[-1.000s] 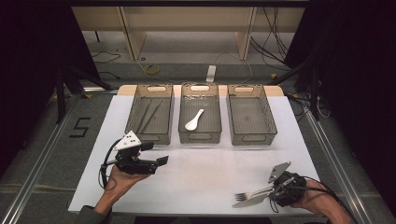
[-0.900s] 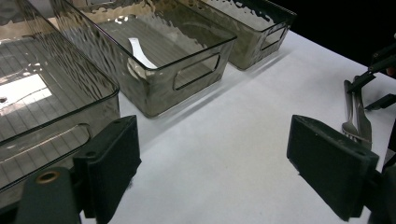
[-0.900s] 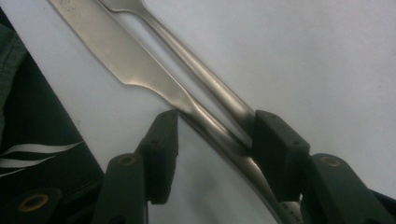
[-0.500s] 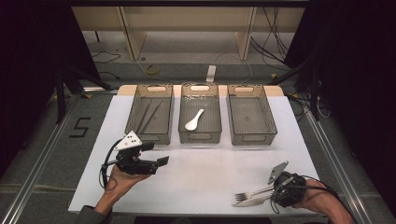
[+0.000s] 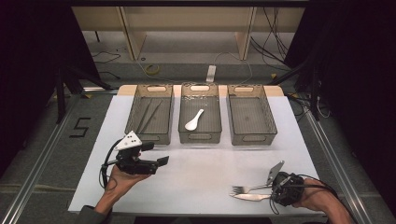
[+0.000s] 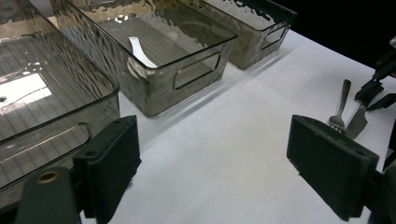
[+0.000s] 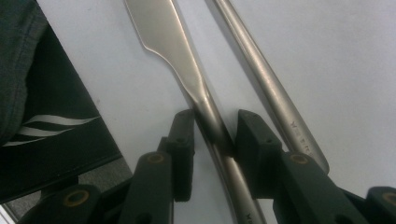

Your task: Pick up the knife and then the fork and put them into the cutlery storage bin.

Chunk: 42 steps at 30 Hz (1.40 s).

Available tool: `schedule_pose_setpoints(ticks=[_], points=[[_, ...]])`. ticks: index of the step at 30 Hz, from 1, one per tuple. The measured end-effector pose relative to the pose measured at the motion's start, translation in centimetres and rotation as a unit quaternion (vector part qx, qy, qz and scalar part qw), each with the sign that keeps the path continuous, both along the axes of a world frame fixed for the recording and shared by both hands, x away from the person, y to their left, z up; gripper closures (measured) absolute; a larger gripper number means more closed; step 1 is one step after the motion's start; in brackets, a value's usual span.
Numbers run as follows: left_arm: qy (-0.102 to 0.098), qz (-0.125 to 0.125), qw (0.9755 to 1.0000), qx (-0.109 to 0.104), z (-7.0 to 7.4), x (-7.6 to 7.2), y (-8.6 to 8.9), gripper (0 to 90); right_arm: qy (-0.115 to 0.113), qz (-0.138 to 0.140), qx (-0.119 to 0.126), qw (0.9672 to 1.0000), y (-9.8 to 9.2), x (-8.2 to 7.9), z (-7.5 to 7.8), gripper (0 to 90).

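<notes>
A steel knife (image 5: 247, 197) and a fork (image 5: 243, 189) lie side by side near the table's front right edge. My right gripper (image 5: 272, 191) lies low at their handle ends. In the right gripper view its jaws (image 7: 215, 116) straddle the knife (image 7: 163, 32) handle and have just been closing. Thin gaps still show beside the pads, and the fork handle (image 7: 266, 79) lies outside the right pad. My left gripper (image 5: 156, 154) hovers open and empty at front left (image 6: 222, 163). Its view shows the fork (image 6: 338, 112) and knife (image 6: 357, 121) farther off.
Three clear smoky trays stand in a row at the back. The left tray (image 5: 149, 135) holds chopsticks (image 5: 149, 114), the middle tray (image 5: 200, 137) a white spoon (image 5: 194, 120), and the right tray (image 5: 252, 140) nothing. A white mat (image 5: 205, 168) covers the table.
The right gripper's jaws look narrower at the utensil handles. Both hands and the cutlery stay where they were.
</notes>
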<state>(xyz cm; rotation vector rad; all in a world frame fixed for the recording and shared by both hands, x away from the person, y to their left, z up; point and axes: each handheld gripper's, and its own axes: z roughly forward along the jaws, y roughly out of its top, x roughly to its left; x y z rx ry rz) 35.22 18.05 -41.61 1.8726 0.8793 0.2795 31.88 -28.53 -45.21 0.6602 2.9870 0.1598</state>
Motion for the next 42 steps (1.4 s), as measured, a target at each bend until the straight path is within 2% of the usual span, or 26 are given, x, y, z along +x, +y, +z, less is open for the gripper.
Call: schedule_pose_setpoints(ticks=[14, 32, 37, 40, 42], points=[[0.0, 0.0, 1.0, 0.001, 0.0, 0.0, 0.0, 16.7, 0.012, 0.019, -0.009, 0.9997, 0.4, 0.0, 0.1, 79.5], [-0.001, -0.001, 1.0, 0.003, 0.0, 0.0, 0.0, 16.7, 0.005, 0.036, -0.01, 0.9993, 0.6, -0.3, 0.3, 80.7], [-0.001, 0.0, 1.0, 0.002, 0.1, 0.0, 0.0, 16.7, -0.016, 0.043, 0.017, 0.9988, 0.4, -0.3, 0.8, 80.7], [0.0, 0.001, 1.0, 0.0, 0.1, 0.0, 0.0, 16.7, -0.021, 0.024, 0.045, 0.9985, 0.2, -0.3, 1.5, 80.8], [0.001, 0.002, 1.0, -0.002, 0.1, 0.0, 0.1, 16.7, -0.035, 0.019, 0.063, 0.9972, 0.0, -0.2, 2.0, 80.8]])
